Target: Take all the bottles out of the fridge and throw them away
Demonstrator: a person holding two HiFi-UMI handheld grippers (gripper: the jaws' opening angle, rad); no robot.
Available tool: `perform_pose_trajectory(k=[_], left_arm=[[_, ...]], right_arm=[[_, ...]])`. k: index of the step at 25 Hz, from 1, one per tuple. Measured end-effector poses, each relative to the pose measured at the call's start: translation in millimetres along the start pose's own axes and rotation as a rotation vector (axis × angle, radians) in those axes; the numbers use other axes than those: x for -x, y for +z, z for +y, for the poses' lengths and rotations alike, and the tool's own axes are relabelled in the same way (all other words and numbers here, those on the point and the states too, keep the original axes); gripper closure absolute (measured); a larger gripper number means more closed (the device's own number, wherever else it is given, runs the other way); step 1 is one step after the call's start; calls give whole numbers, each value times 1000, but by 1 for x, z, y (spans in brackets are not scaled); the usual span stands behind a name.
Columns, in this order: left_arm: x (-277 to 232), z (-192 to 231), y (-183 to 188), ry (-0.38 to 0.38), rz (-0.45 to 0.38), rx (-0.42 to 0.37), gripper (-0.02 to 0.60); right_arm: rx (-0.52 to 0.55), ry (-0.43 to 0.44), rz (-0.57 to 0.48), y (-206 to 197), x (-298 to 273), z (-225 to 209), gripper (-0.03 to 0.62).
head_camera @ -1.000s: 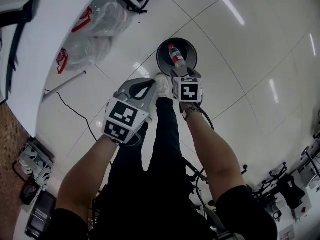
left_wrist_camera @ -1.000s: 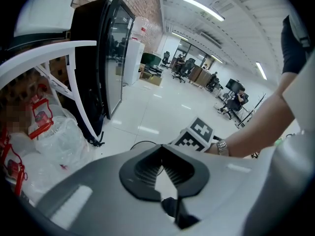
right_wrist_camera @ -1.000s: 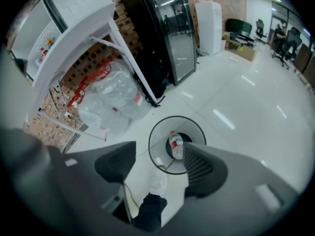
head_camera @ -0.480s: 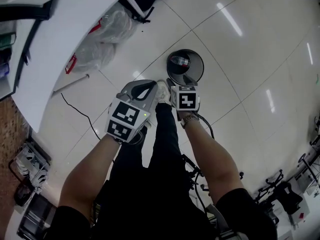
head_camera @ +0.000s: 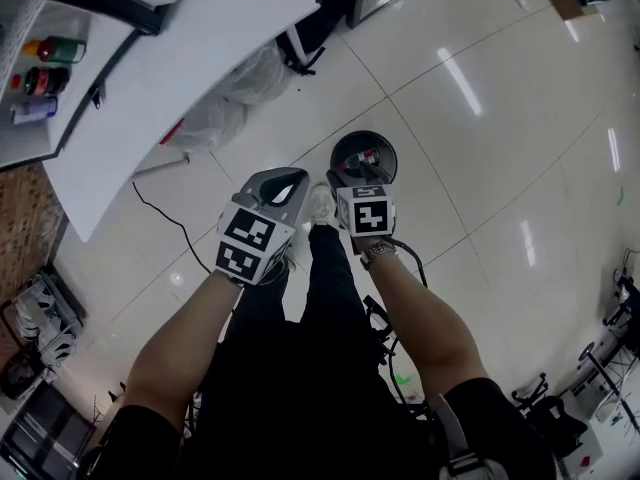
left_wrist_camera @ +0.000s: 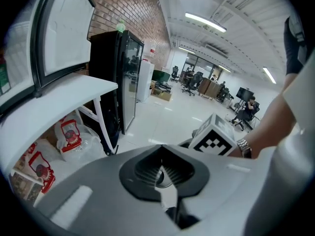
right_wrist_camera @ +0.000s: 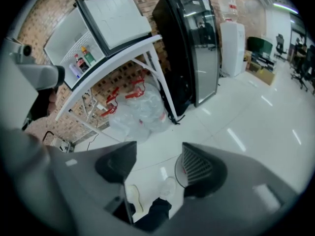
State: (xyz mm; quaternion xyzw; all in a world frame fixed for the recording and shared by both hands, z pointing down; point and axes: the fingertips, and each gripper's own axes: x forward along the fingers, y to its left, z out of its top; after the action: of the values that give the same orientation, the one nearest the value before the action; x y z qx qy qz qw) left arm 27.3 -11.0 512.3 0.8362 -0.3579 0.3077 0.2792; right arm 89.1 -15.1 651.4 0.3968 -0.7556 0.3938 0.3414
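Slumping under the table point(head_camera: 180, 58), plastic bags point(head_camera: 235, 103) lie near the bin point(head_camera: 386, 148).

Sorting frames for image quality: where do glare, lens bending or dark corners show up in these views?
Head view: ceiling lights glare as bright streaks on the glossy floor, and the white table edge bows. Left gripper view: heavy fisheye, black corners, brick wall curving. Right gripper view: dark rim, black fridge leaning, glare streaks on the floor.
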Motion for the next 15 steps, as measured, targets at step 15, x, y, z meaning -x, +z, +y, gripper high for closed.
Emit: perform_pose_trajectory(k=[15], left_arm=[[124,34,25,211,-201,130,578]], right_arm=[[341,185,-220,115,103,136,303]])
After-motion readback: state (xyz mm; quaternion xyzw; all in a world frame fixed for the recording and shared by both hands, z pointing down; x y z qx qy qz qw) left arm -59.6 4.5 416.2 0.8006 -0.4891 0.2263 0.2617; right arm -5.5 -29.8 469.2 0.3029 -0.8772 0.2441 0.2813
